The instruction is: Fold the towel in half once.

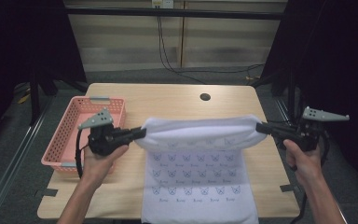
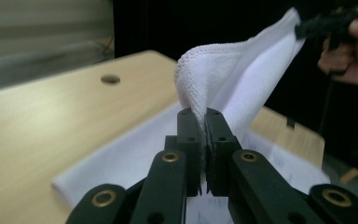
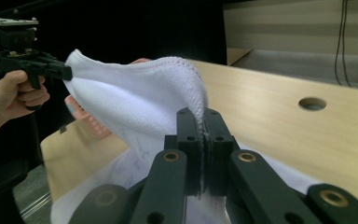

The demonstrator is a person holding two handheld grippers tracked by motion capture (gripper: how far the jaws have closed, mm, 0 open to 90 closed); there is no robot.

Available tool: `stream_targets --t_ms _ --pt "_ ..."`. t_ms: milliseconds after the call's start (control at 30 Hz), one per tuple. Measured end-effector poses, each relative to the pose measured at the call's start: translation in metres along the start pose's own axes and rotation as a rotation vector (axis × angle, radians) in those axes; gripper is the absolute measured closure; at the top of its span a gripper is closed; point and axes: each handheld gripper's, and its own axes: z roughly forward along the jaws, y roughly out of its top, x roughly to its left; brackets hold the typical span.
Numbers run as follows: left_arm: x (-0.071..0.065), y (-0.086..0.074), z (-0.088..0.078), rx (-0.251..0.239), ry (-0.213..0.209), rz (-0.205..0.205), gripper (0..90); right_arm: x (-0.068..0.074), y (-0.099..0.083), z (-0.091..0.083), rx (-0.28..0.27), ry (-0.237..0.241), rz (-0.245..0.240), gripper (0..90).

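A white towel (image 1: 196,168) printed with small blue figures lies along the wooden table (image 1: 168,100), its far edge lifted off the surface and stretched between both grippers. My left gripper (image 1: 142,133) is shut on the towel's far left corner (image 2: 193,81). My right gripper (image 1: 259,127) is shut on the far right corner (image 3: 186,77). The raised edge folds back toward the person, showing the plain white underside (image 1: 200,130). In the left gripper view the other hand and its gripper (image 2: 326,23) hold the towel's opposite corner; the right gripper view shows the left one (image 3: 67,72) the same way.
A pink perforated basket (image 1: 70,133) stands at the table's left edge, just behind my left hand. A round cable hole (image 1: 205,97) sits in the tabletop at the back. Dark curtains flank the table, and cables run down the rear wall.
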Motion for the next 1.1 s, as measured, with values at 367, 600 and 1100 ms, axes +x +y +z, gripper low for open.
stream_targets --t_ms 367,600,1100 --pt "-0.023 -0.093 0.006 0.182 -0.081 -0.03 85.6 0.024 -0.103 -0.015 0.177 0.017 0.039 85.5" --pt "-0.037 -0.128 0.008 0.261 -0.124 -0.022 84.8 0.041 -0.135 -0.018 0.313 0.033 0.026 83.3" --pt "-0.02 -0.118 -0.001 0.238 -0.122 -0.06 69.7 0.046 -0.136 -0.02 0.347 0.017 0.009 64.5"
